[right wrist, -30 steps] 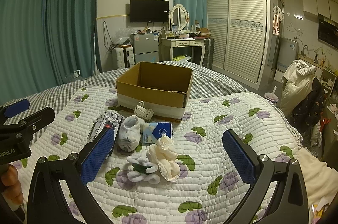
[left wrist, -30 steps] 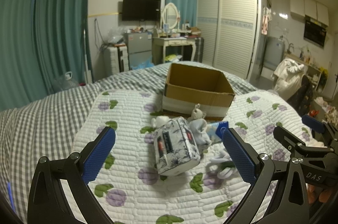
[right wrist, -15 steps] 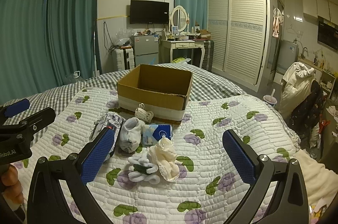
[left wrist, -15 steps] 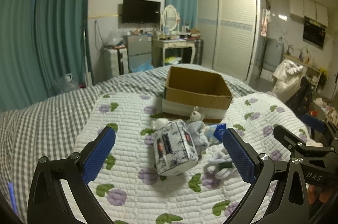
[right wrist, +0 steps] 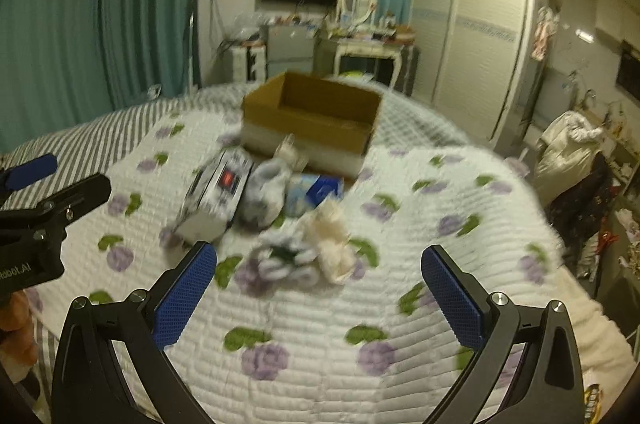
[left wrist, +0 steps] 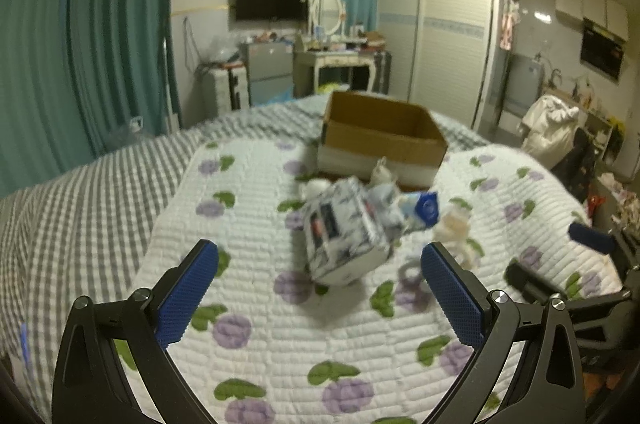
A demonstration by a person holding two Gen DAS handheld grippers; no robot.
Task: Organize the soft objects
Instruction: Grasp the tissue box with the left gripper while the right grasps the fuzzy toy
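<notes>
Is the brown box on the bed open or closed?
Open. The brown cardboard box has no lid or flaps over its top, and its inner walls show. Its floor is hidden, so whether it is empty cannot be told.

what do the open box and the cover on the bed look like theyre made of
Box: looks like cardboard, matte brown walls with thin folded edges and a white band round the base. Bed cover: seems quilted fabric, soft and matte, with puffy stitched rows and printed purple flowers; the blur hides the weave.
</notes>
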